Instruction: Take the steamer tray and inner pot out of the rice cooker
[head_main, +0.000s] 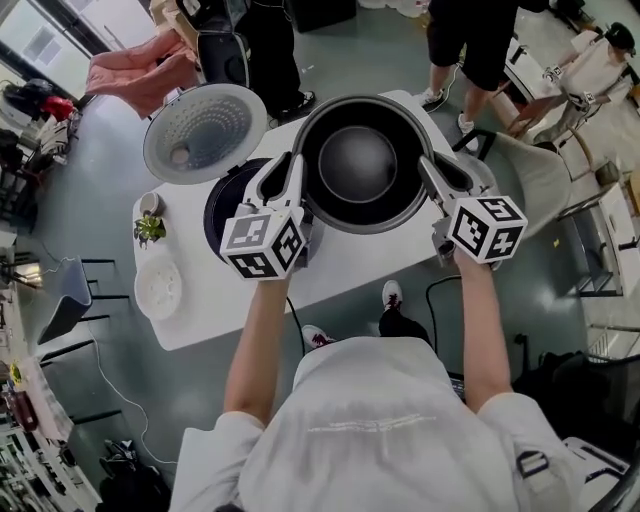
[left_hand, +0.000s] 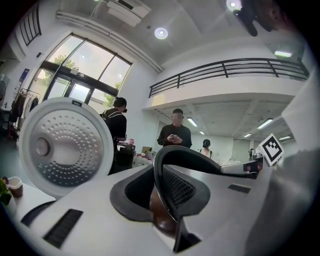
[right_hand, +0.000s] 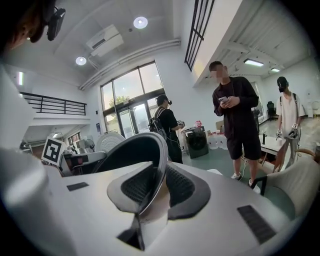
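Observation:
The dark inner pot (head_main: 358, 165) hangs above the white table (head_main: 340, 275), held by its rim from both sides. My left gripper (head_main: 296, 183) is shut on the pot's left rim (left_hand: 161, 185), which runs between the pads. Opposite it, my right gripper (head_main: 434, 182) is shut on the right rim (right_hand: 156, 172). The rice cooker (head_main: 222, 205) stands behind the left gripper with its round lid (head_main: 205, 130) swung open; much of its body is hidden. A white round perforated tray (head_main: 158, 288) lies at the table's left end.
A small potted plant (head_main: 150, 229) and a cup (head_main: 150, 203) stand on the table's left side. A grey chair (head_main: 540, 170) is at the right. People stand beyond the table (head_main: 470, 40), and cables run over the floor below it.

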